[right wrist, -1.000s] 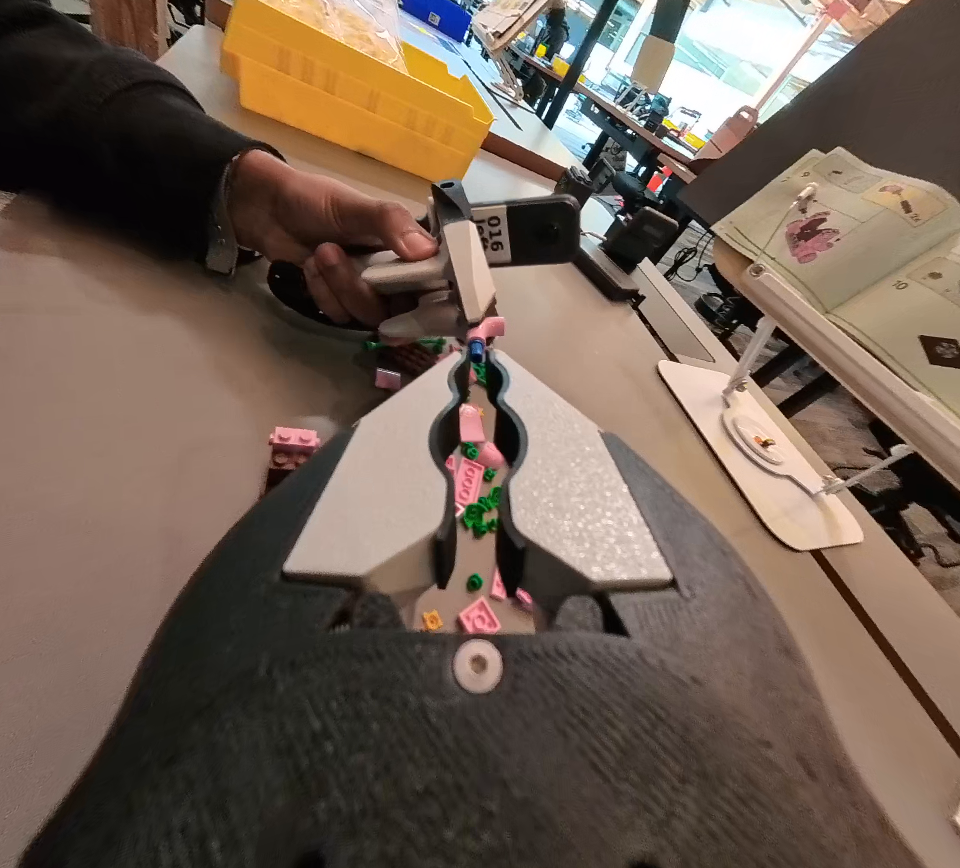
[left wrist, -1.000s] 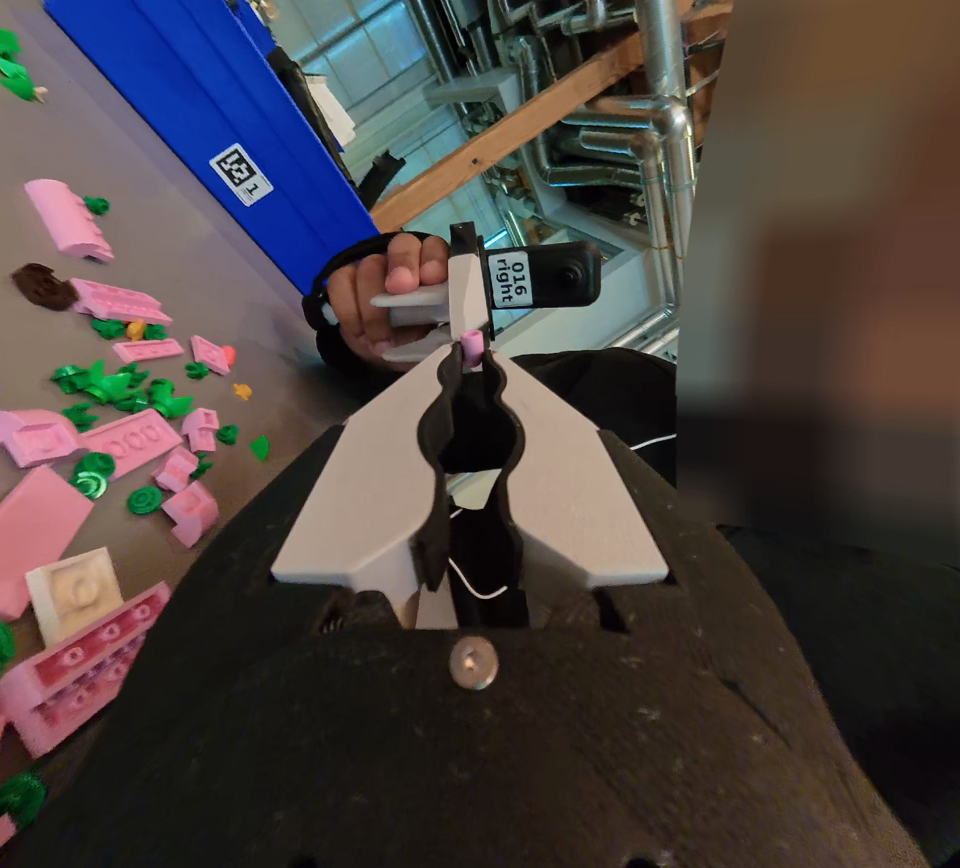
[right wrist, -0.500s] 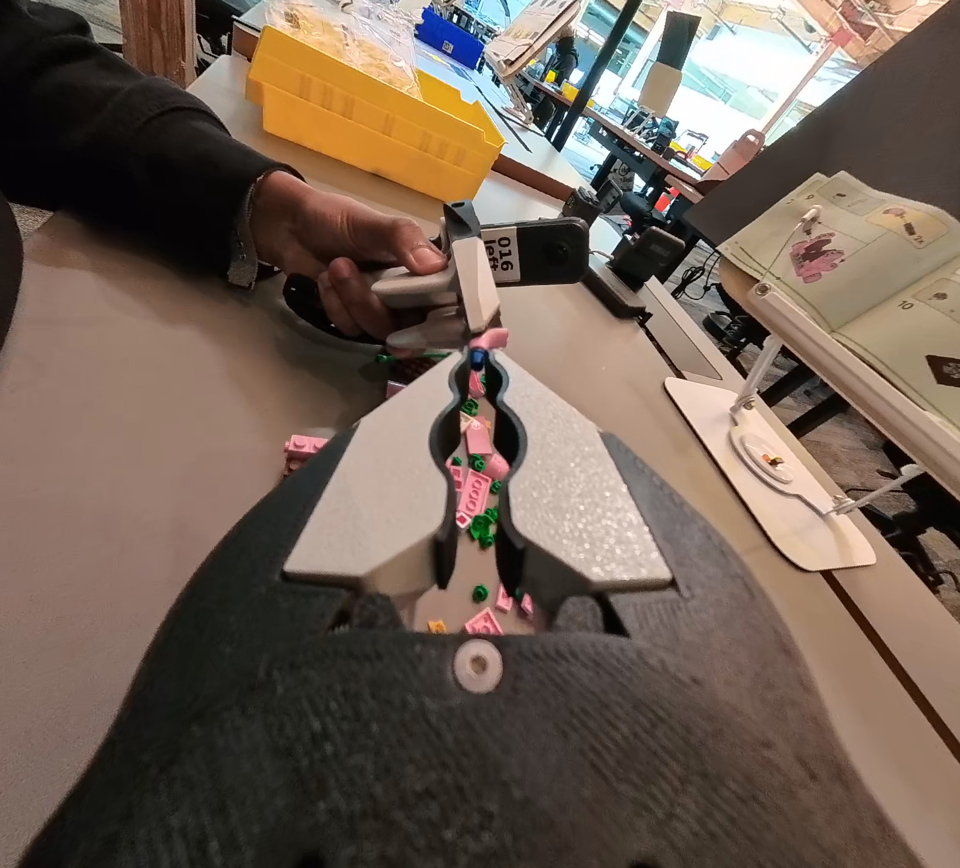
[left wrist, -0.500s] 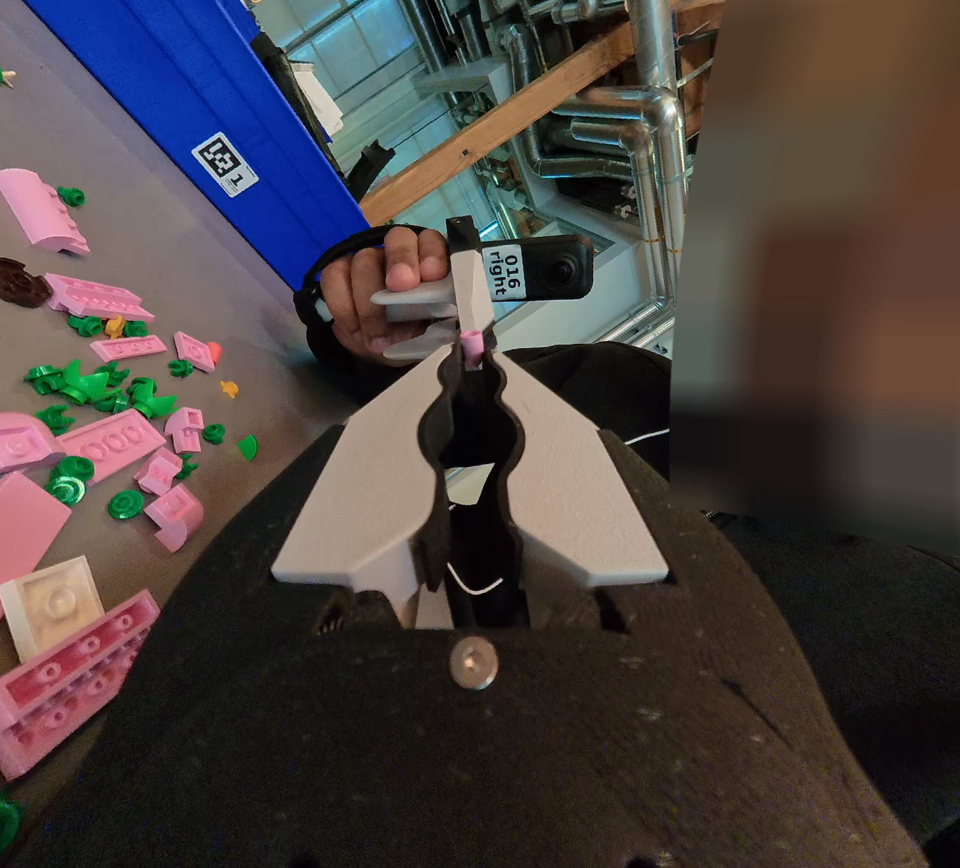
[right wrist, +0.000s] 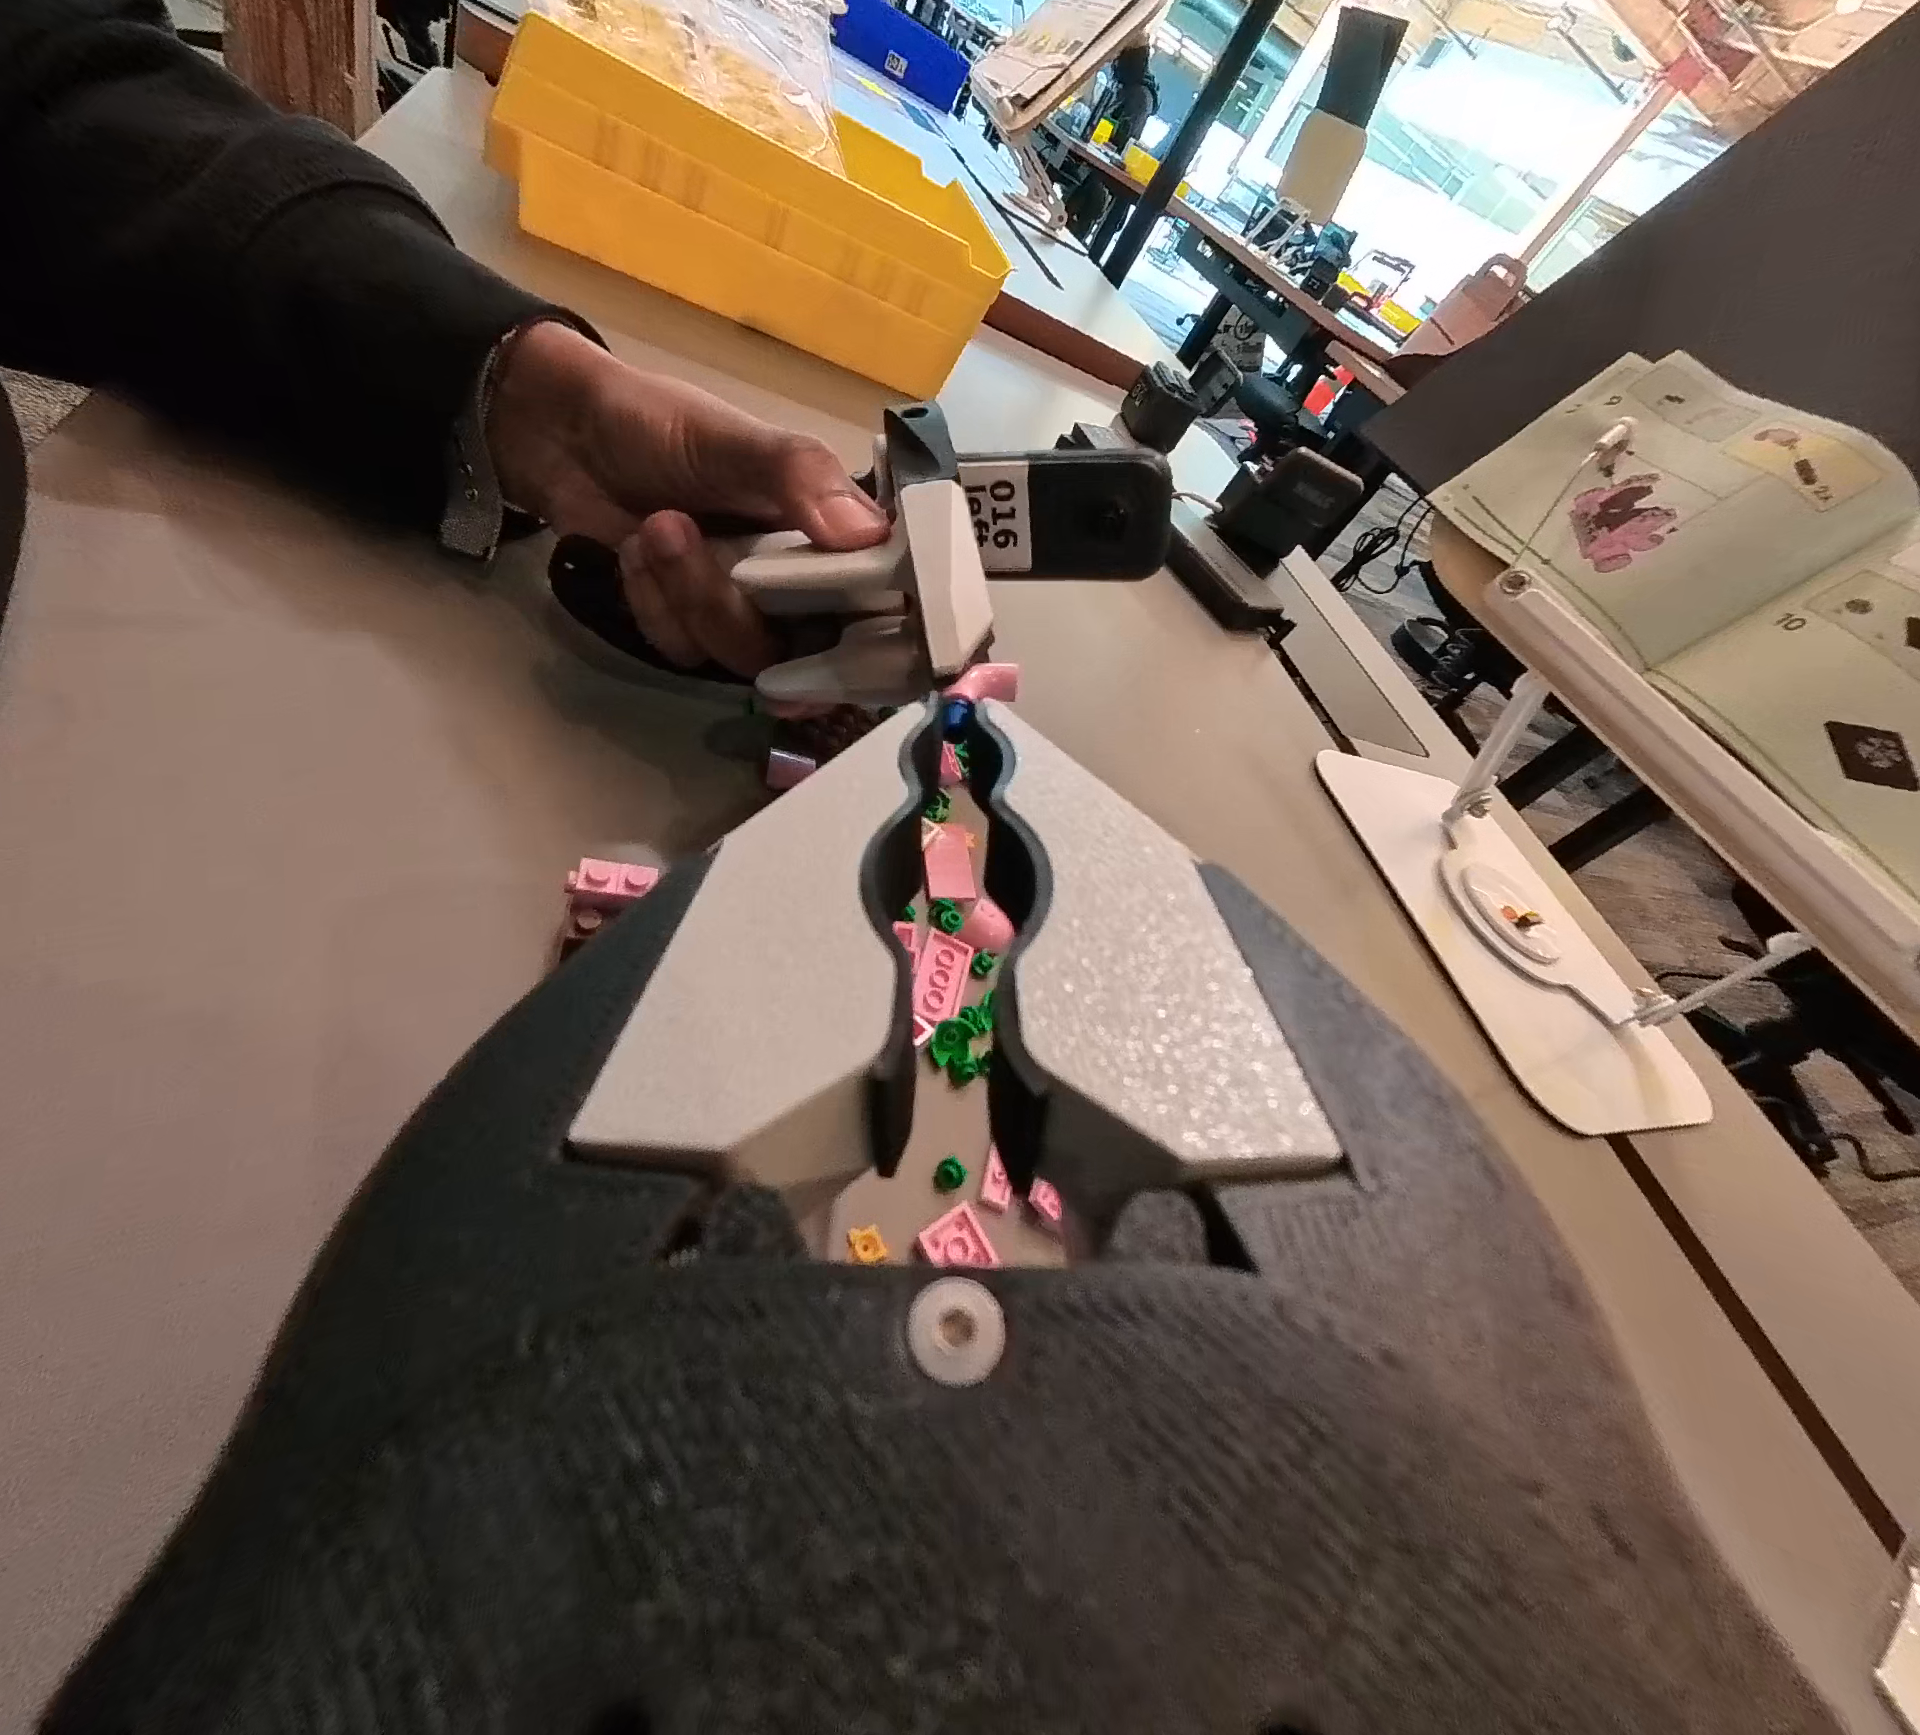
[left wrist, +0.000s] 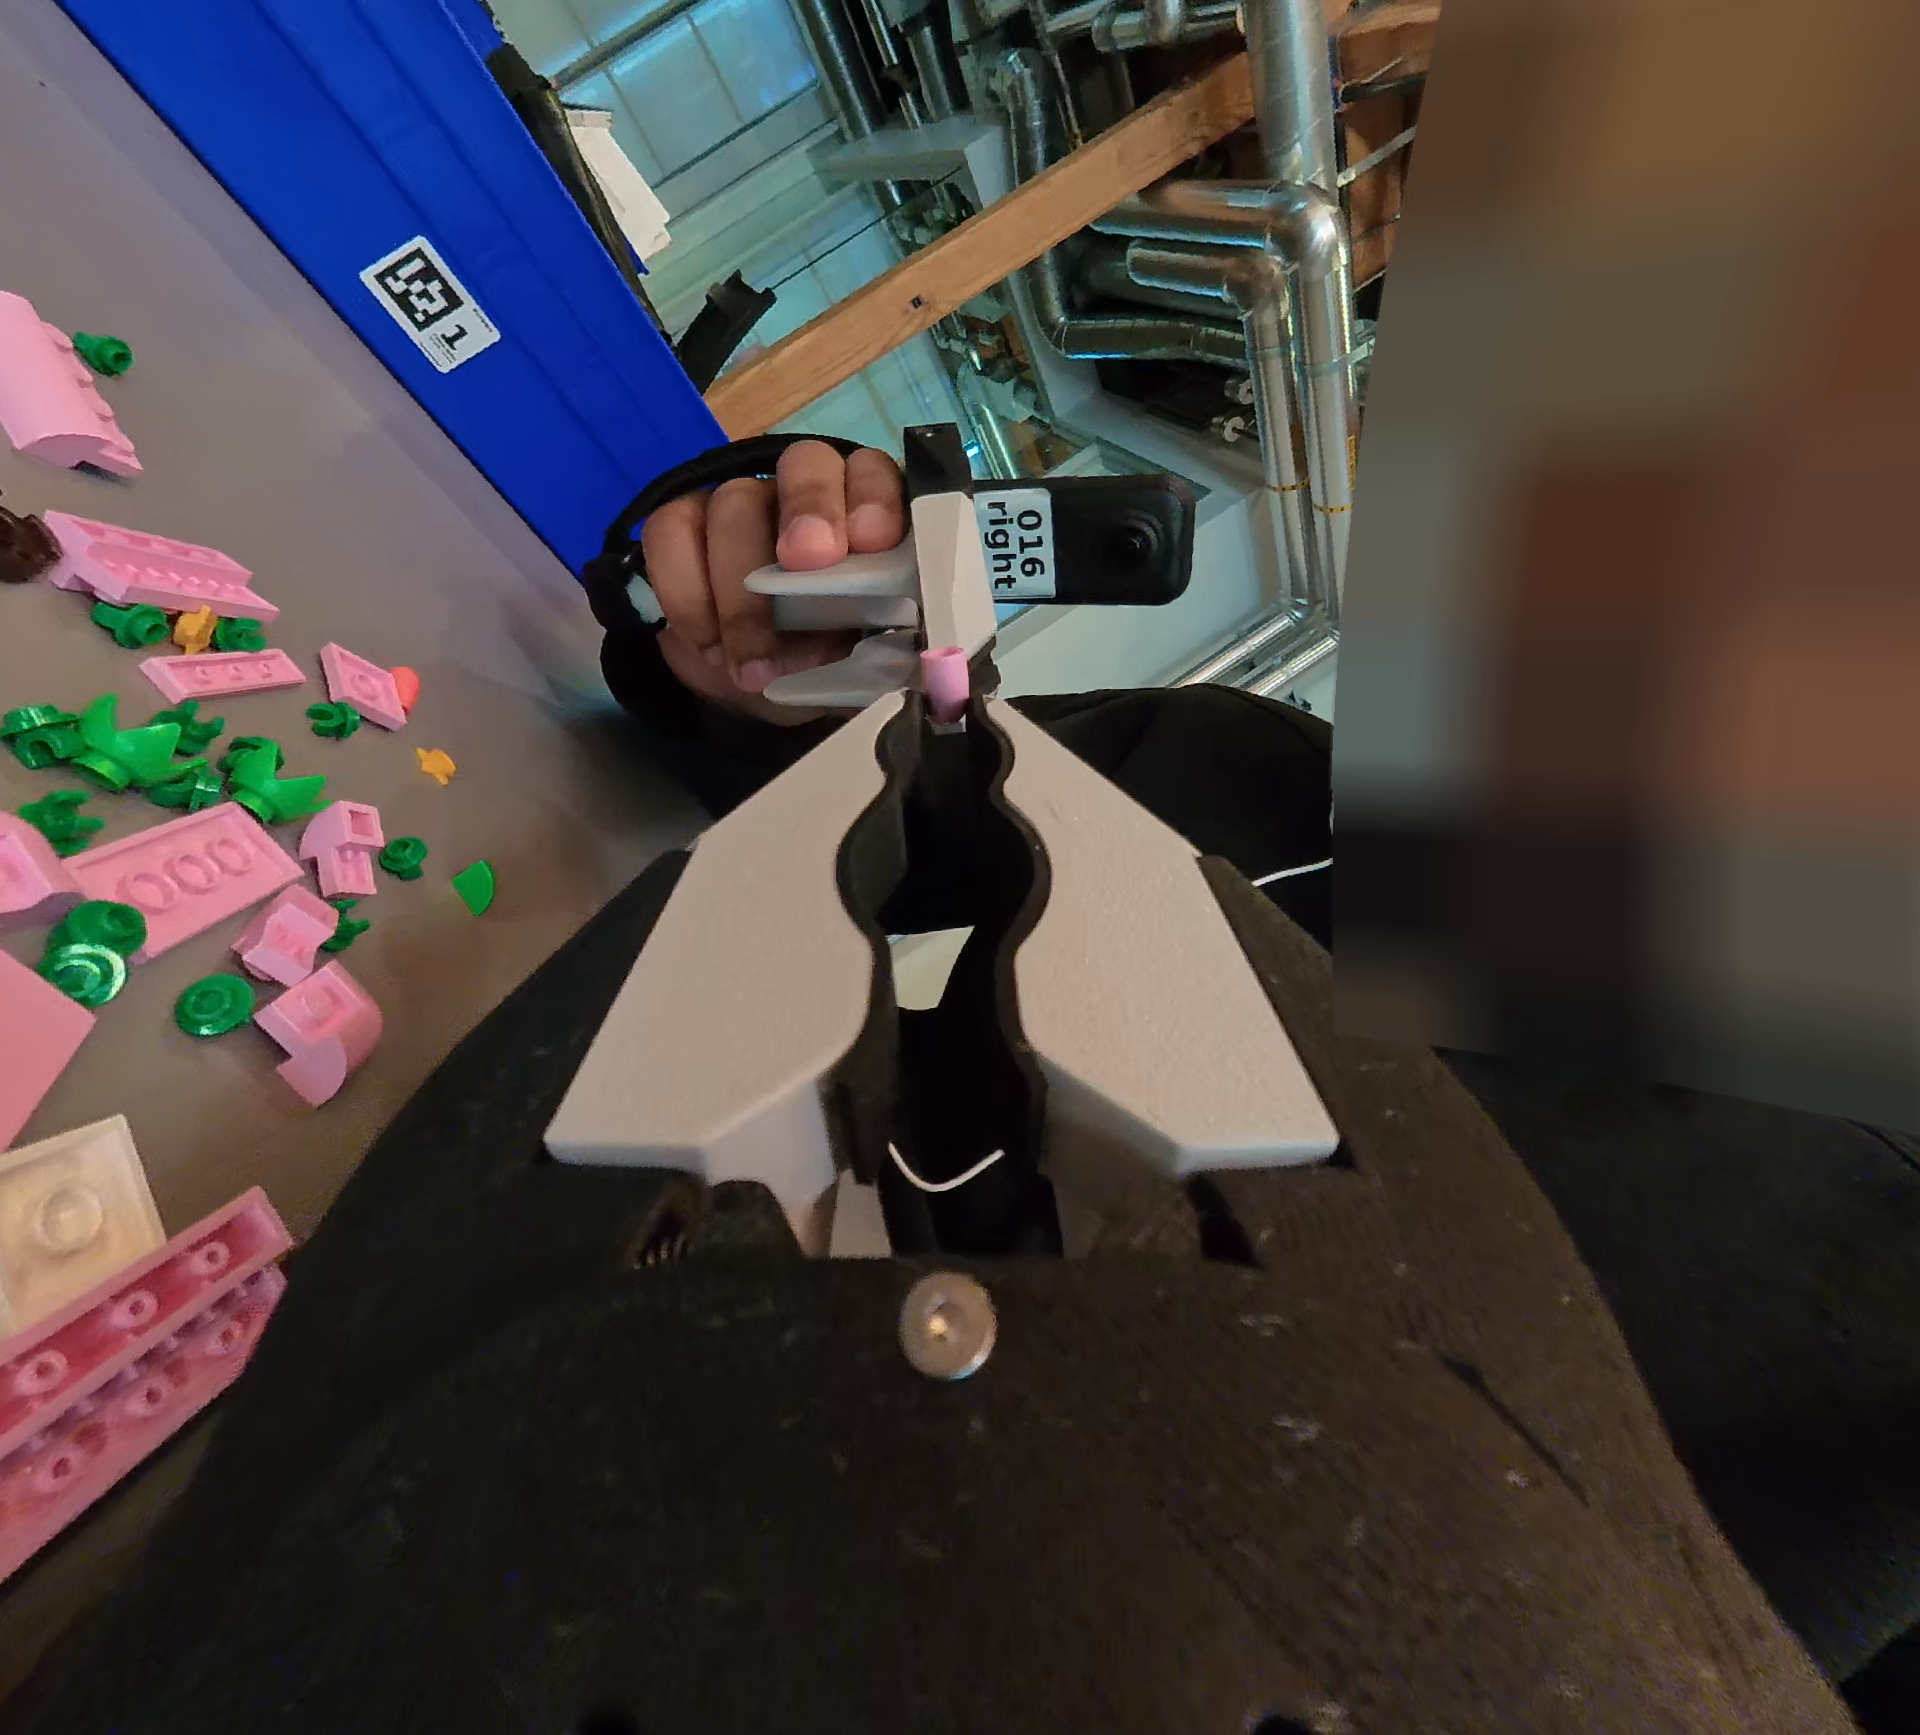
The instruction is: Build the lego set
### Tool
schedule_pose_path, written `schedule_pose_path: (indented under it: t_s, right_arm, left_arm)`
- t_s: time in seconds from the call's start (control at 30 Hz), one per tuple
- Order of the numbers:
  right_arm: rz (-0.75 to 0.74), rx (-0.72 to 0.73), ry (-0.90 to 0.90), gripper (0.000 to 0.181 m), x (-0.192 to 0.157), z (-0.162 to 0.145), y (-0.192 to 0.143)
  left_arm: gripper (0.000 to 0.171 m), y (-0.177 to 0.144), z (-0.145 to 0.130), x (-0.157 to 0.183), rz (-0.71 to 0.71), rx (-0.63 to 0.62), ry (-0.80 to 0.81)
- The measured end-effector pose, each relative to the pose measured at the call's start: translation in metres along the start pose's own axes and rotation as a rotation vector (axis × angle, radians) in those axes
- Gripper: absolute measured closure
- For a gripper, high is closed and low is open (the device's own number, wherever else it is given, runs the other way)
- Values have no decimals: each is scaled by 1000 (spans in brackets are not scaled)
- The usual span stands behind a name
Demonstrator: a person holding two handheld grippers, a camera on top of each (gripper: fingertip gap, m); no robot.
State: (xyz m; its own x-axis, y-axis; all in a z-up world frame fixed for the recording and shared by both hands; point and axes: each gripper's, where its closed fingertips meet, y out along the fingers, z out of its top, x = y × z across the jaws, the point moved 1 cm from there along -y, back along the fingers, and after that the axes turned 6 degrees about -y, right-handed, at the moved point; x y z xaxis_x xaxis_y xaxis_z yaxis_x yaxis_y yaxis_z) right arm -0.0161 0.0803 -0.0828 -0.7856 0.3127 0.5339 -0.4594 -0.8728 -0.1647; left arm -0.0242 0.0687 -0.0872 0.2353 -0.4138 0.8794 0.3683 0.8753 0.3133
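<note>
My left gripper [left wrist: 945, 721] is shut on a small pink round piece [left wrist: 945, 673], held in the air above the table. In the right wrist view the same piece [right wrist: 987, 679] shows under the left gripper's tip [right wrist: 940, 636]. My right gripper [right wrist: 954, 738] is shut on a tiny blue piece [right wrist: 954, 715] and points straight at the left one. The blue piece touches the pink piece. In the left wrist view the right gripper [left wrist: 951, 589] is held by a hand just beyond my left tips.
Loose pink and green pieces [left wrist: 197, 864] lie on the grey table [left wrist: 312, 542] to the left, by a blue bin [left wrist: 312, 127]. A yellow bin [right wrist: 727, 231] stands at the back. An instruction booklet [right wrist: 1714, 594] on a white stand [right wrist: 1507, 979] is at the right. A pink brick stack [right wrist: 603, 890] sits below. Less than 4 cm separates the two grippers' tips.
Both grippers have stayed tip to tip and shut on their pieces. They have risen and tilted slightly together.
</note>
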Motion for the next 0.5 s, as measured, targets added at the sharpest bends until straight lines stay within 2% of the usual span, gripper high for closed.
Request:
schedule_pose_path:
  t_s: [0.5]
  right_arm:
    - [68, 43, 86, 179, -3, 3, -2]
  left_arm:
    - [167, 2, -6, 3, 19, -23, 26]
